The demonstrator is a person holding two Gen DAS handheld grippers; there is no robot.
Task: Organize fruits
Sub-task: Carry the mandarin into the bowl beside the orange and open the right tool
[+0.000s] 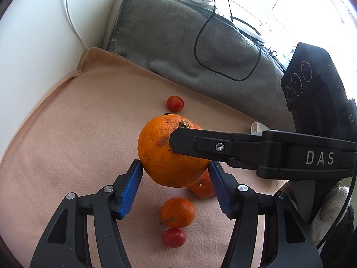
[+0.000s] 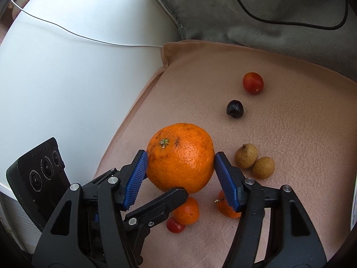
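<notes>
A large orange point(image 1: 169, 151) point(image 2: 180, 156) is held above the pink cloth point(image 1: 78, 134) point(image 2: 290, 122). My right gripper point(image 2: 180, 167) is shut on it, blue pads point(image 2: 136, 178) touching both sides; its finger point(image 1: 200, 145) crosses the left wrist view. My left gripper point(image 1: 176, 174) stands around the orange's lower part with its pads point(image 1: 131, 187) at its edges; whether they press it is unclear. Two small tangerines point(image 1: 177, 212) point(image 1: 203, 187) point(image 2: 187, 211) point(image 2: 226, 207) and a red cherry tomato point(image 1: 174, 237) point(image 2: 174, 225) lie beneath.
Another cherry tomato point(image 1: 175, 103) point(image 2: 253, 83), a dark cherry point(image 2: 234, 109) and two brown longans point(image 2: 246, 156) point(image 2: 263, 168) lie on the cloth. A grey cushion point(image 1: 178, 44) point(image 2: 267, 4) with a black cable lies behind. A white surface point(image 2: 78, 78) is at the left.
</notes>
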